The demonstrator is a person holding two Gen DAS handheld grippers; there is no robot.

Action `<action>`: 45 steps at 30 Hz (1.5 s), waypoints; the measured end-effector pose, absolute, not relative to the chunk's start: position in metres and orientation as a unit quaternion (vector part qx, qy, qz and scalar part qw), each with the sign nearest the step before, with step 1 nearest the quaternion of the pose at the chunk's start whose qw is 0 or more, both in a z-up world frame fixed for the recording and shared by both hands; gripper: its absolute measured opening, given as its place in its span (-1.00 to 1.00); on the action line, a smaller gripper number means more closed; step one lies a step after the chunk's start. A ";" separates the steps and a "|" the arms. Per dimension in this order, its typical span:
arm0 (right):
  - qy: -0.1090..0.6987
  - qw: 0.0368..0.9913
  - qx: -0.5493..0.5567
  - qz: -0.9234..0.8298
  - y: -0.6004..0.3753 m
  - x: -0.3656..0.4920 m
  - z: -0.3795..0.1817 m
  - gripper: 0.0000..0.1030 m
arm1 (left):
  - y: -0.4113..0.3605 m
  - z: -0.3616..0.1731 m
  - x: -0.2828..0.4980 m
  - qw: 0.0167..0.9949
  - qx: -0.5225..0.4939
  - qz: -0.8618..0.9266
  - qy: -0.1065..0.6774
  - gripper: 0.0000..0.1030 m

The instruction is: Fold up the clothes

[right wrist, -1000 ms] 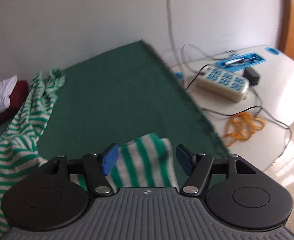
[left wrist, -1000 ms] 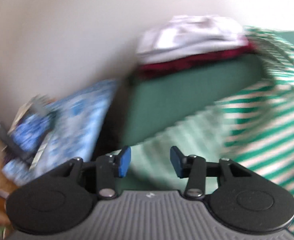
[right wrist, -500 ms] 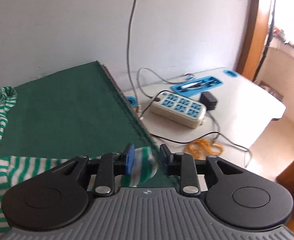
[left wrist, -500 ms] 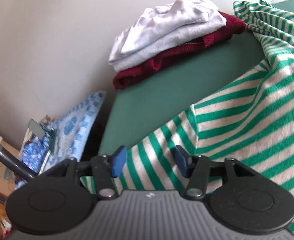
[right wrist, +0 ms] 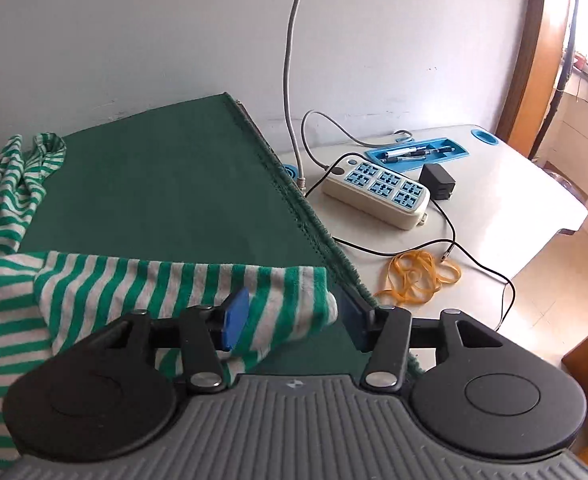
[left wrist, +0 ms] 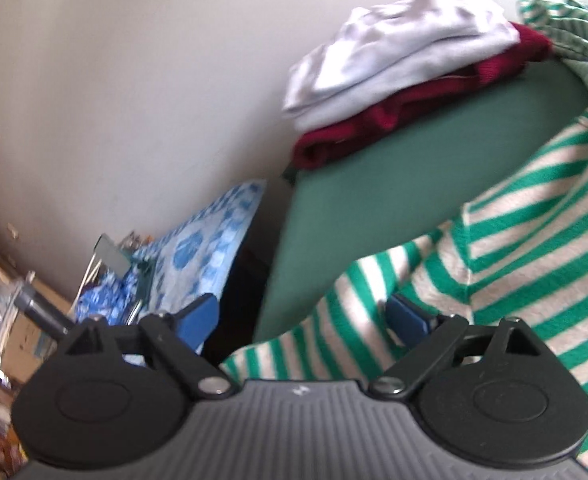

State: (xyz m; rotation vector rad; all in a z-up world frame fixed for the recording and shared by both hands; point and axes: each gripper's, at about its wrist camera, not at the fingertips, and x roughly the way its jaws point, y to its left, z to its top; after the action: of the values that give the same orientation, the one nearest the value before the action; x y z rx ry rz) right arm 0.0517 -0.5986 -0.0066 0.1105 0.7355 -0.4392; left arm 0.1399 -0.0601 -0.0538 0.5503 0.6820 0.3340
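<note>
Change since half a second ago: both pairs of jaws, then pinched close on striped cloth, now stand wider; the left view has sunk a little toward the cloth.

Item: green-and-white striped garment [right wrist: 105, 280], lying on the green table cover [right wrist: 161, 184]. One sleeve runs across the near edge toward the right, its cuff end between the right gripper's fingers. The other sleeve trails toward the far left corner. In the left view the body of the garment [left wrist: 526, 248] fills the right side, with a hem edge crossing between the fingers.

Left gripper [left wrist: 302, 314]: jaws opening, spread wide; cloth lies between them and partly hides the right pad. The left pad is clear of the cloth, so no grip.

Right gripper [right wrist: 294, 318]: jaws opening; the cuff sits between them, touching the left pad, apart from the right pad. Released, by the look of it.

Also present: a folded white garment [left wrist: 394, 52] stacked on a folded dark red one [left wrist: 406, 116] at the far left corner of the cover; a power strip [right wrist: 376, 192], a pen tray [right wrist: 418, 154] and yellow rubber bands [right wrist: 418, 276] on the side table to the right.

Step in hand: laying the garment out flat, sleeve and hem just set down. Next move likely calls for withdrawing both grippers without dragging cloth, then regrasping a sleeve or side edge for the first fold.
</note>
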 end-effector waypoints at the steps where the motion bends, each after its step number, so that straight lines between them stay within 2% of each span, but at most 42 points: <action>1: 0.362 0.907 0.035 -0.214 -0.595 0.047 -0.008 0.21 | -0.056 -0.049 0.139 0.893 0.253 0.166 0.333 0.41; 2: 0.367 0.905 0.020 -0.215 -0.592 0.044 -0.010 0.30 | -0.055 -0.045 0.138 0.897 0.237 0.158 0.338 0.32; 3: 0.371 0.904 0.012 -0.212 -0.589 0.042 -0.013 0.37 | -0.056 -0.042 0.136 0.901 0.220 0.146 0.344 0.33; 5: 0.374 0.907 0.023 -0.193 -0.588 0.041 -0.021 0.37 | -0.056 -0.035 0.133 0.908 0.187 0.120 0.354 0.40; 8: 0.363 0.911 0.041 -0.194 -0.588 0.048 -0.026 0.38 | -0.080 -0.045 0.133 0.900 0.232 0.105 0.353 0.42; 9: 0.358 0.914 0.056 -0.184 -0.589 0.050 -0.026 0.29 | -0.088 -0.051 0.133 0.897 0.247 0.102 0.351 0.46; 10: 0.353 0.916 0.071 -0.175 -0.591 0.052 -0.026 0.15 | -0.096 -0.056 0.134 0.895 0.261 0.101 0.349 0.46; 12: 0.351 0.919 0.095 -0.154 -0.592 0.055 -0.021 -1.00 | -0.105 -0.061 0.135 0.891 0.284 0.111 0.338 0.47; 15: 0.334 0.920 0.068 -0.194 -0.589 0.043 -0.001 -1.00 | -0.104 -0.060 0.136 0.893 0.277 0.112 0.338 0.48; 19: 0.373 0.878 0.045 -0.296 -0.619 0.022 -0.002 -1.00 | -0.096 -0.045 0.136 0.899 0.259 0.099 0.340 0.47; 22: 0.355 0.894 0.112 -0.250 -0.626 0.022 0.020 -0.76 | -0.106 -0.026 0.139 0.911 0.260 0.067 0.313 0.52; 23: 0.346 0.905 0.125 -0.214 -0.620 0.029 0.029 -0.56 | -0.112 -0.022 0.142 0.914 0.263 0.052 0.306 0.54; 24: 0.347 0.914 0.118 -0.173 -0.605 0.045 0.036 -0.24 | -0.121 -0.019 0.146 0.916 0.267 0.037 0.299 0.56; 25: 0.351 0.921 0.102 -0.132 -0.583 0.063 0.042 -0.11 | -0.131 -0.019 0.150 0.916 0.271 0.023 0.294 0.56; 27: 0.354 0.932 0.065 -0.045 -0.534 0.101 0.048 -0.07 | -0.150 -0.027 0.159 0.914 0.277 -0.005 0.295 0.58; 29: 0.360 0.931 0.043 0.026 -0.485 0.136 0.047 -0.06 | -0.163 -0.037 0.169 0.910 0.282 -0.014 0.304 0.49; 31: 0.378 0.923 0.031 0.060 -0.442 0.172 0.036 -0.06 | -0.170 -0.049 0.180 0.905 0.287 -0.010 0.315 0.24; 35: 0.386 0.919 0.018 0.074 -0.389 0.231 0.005 -0.06 | -0.175 -0.064 0.186 0.902 0.311 -0.010 0.300 0.09; 36: 0.388 0.918 0.029 0.080 -0.384 0.242 -0.001 -0.05 | -0.177 -0.066 0.185 0.900 0.320 -0.015 0.294 -0.04; 38: 0.399 0.911 0.055 0.091 -0.379 0.263 -0.013 -0.05 | -0.182 -0.072 0.185 0.896 0.337 -0.028 0.288 -0.51; 39: 0.405 0.908 0.062 0.090 -0.376 0.271 -0.018 -0.10 | -0.185 -0.075 0.186 0.892 0.345 -0.035 0.290 -0.92; 40: 0.405 0.909 0.059 0.084 -0.374 0.277 -0.020 -0.19 | -0.190 -0.080 0.186 0.889 0.356 -0.034 0.285 -0.99; 41: 0.398 0.912 0.053 0.078 -0.372 0.282 -0.019 -0.62 | -0.195 -0.086 0.186 0.886 0.372 -0.026 0.274 -0.99; 42: 0.389 0.917 0.051 0.069 -0.373 0.287 -0.017 -0.77 | -0.197 -0.091 0.188 0.883 0.387 -0.014 0.265 -0.99; 44: 0.357 0.930 0.075 0.038 -0.387 0.292 -0.009 -0.83 | -0.196 -0.095 0.196 0.879 0.399 0.014 0.260 -0.98; 45: 0.344 0.935 0.083 0.017 -0.394 0.293 -0.006 -0.98 | -0.190 -0.095 0.205 0.878 0.394 0.034 0.271 -0.96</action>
State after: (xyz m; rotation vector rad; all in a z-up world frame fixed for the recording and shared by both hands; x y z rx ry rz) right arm 0.2932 -0.3938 -0.0058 0.1689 0.7035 0.0353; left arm 0.2053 -0.1901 -0.0946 0.8220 0.5648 0.0719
